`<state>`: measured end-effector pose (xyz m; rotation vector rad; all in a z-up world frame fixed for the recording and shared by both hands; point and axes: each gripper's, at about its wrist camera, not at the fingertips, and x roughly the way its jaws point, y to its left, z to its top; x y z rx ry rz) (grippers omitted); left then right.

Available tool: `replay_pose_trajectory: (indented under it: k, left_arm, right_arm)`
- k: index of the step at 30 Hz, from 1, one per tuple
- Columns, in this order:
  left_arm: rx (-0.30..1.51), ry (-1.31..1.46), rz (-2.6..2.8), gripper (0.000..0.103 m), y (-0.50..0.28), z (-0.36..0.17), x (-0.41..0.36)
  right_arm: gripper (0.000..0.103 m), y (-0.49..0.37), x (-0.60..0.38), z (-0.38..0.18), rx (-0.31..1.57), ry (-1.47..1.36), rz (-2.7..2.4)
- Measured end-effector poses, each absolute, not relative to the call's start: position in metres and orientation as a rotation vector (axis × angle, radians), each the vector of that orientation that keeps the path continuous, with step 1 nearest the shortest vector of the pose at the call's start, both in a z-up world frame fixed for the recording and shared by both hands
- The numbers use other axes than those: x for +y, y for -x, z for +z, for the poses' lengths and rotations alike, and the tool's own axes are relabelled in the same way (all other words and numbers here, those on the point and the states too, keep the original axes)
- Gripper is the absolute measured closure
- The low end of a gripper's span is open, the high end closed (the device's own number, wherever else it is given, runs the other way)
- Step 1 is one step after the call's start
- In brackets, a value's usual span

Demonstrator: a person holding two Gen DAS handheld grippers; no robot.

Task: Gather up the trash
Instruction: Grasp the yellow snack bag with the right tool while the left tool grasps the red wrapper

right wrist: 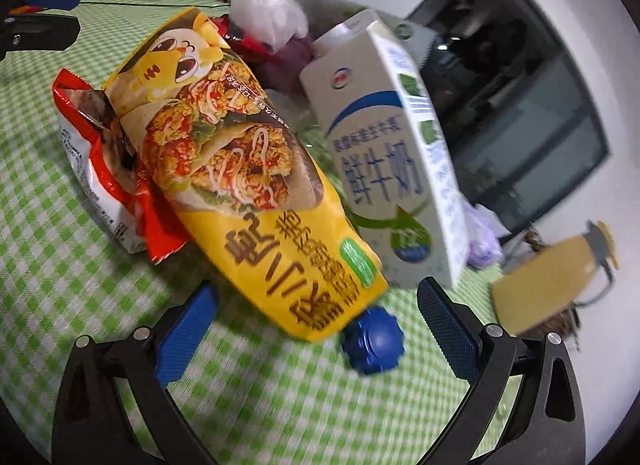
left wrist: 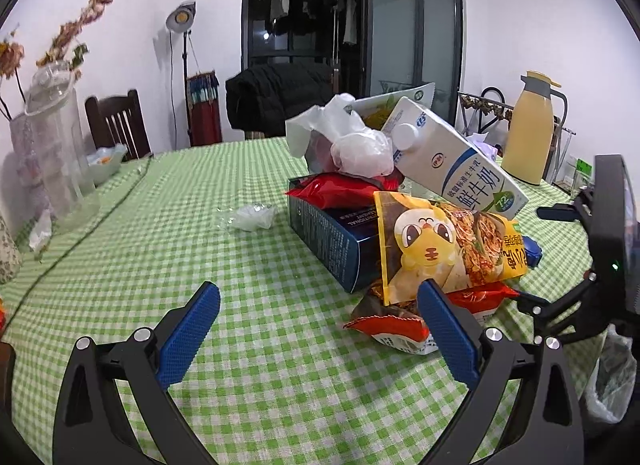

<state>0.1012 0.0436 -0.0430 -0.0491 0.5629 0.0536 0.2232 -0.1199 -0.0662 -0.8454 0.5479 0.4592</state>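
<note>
On table [left wrist: 248, 345] | yellow snack bag [right wrist: 256, 169] lengthwise toward right tongs [right wrist: 318, 305] | tongs spread

The left camera sits low over the surface [left wrist: 120, 225] and looks across the room at the trash pile. The right camera is much closer and tilted. Both see the yellow bag [left wrist: 452, 241] [right wrist: 248, 169] and the milk carton [left wrist: 460, 161] [right wrist: 384, 153].

Right tongs [right wrist: 318, 307] spread wide, empty, over the checked worktop [right wrist: 60, 265]. Yellow snack bag [right wrist: 240, 169] lies between the pads, its end over a blue cap [right wrist: 374, 347]. Red wrapper [right wrist: 104, 169] left of it; milk carton [right wrist: 384, 153] leaning at right. View blurred.
</note>
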Motion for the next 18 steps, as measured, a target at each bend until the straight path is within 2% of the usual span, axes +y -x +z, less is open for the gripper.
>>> replay_pose_trajectory:
  k: [1,2,3,5,9,14,18]
  left_arm:
    - [0.579,0.059,0.033,0.007,-0.104,-0.044,0.044]
    - [0.613,0.071,-0.009,0.007,-0.108,-0.047,0.043]
    - [0.648,0.079,-0.052,0.007,-0.111,-0.05,0.041]
    - [0.711,0.095,-0.133,0.007,-0.118,-0.058,0.035]
    - [0.773,0.088,-0.152,0.007,-0.128,-0.068,0.026]
    - [0.823,0.18,-0.191,0.007,-0.144,-0.072,0.022]
    - [0.786,0.214,-0.189,0.017,-0.146,-0.063,0.017]
  right_arm:
    - [0.011,-0.23,-0.12,-0.066,0.562,0.853,0.483]
    - [0.03,-0.237,-0.119,-0.066,0.58,0.852,0.503]
    - [0.034,-0.244,-0.12,-0.065,0.608,0.838,0.523]
    - [0.06,-0.256,-0.122,-0.062,0.652,0.807,0.549]
    - [0.072,-0.254,-0.13,-0.055,0.67,0.762,0.578]
    - [0.077,-0.235,-0.152,-0.027,0.6,0.641,0.531]
    - [0.077,-0.211,-0.173,-0.007,0.516,0.521,0.457]
